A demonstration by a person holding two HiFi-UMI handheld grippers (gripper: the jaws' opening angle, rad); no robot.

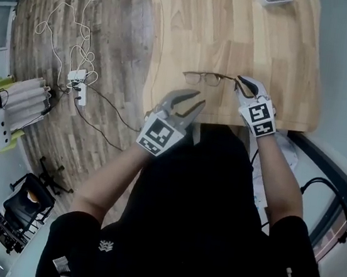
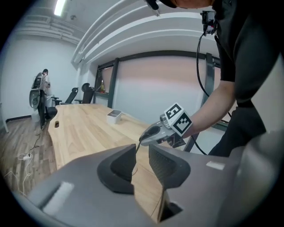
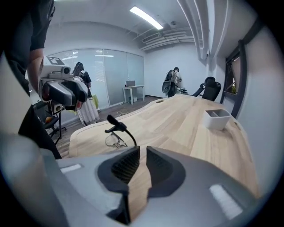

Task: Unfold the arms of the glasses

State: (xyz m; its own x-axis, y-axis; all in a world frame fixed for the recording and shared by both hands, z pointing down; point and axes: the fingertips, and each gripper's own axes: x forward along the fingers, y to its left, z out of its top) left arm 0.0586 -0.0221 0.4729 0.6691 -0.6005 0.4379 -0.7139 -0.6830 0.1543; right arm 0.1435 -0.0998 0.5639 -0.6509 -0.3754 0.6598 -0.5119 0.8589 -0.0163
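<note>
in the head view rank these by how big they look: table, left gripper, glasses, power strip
1. table
2. left gripper, though it is nearest the camera
3. glasses
4. power strip, but it lies on the floor, farther off, so its place below the glasses is unsure

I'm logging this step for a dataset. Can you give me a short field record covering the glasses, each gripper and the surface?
glasses: lying on the table, close to its near edge
right gripper: closed on one arm of the glasses, at their right end
left gripper: open, nothing between its jaws, short of the glasses
table: light wood, with a small white tray farther back
</note>
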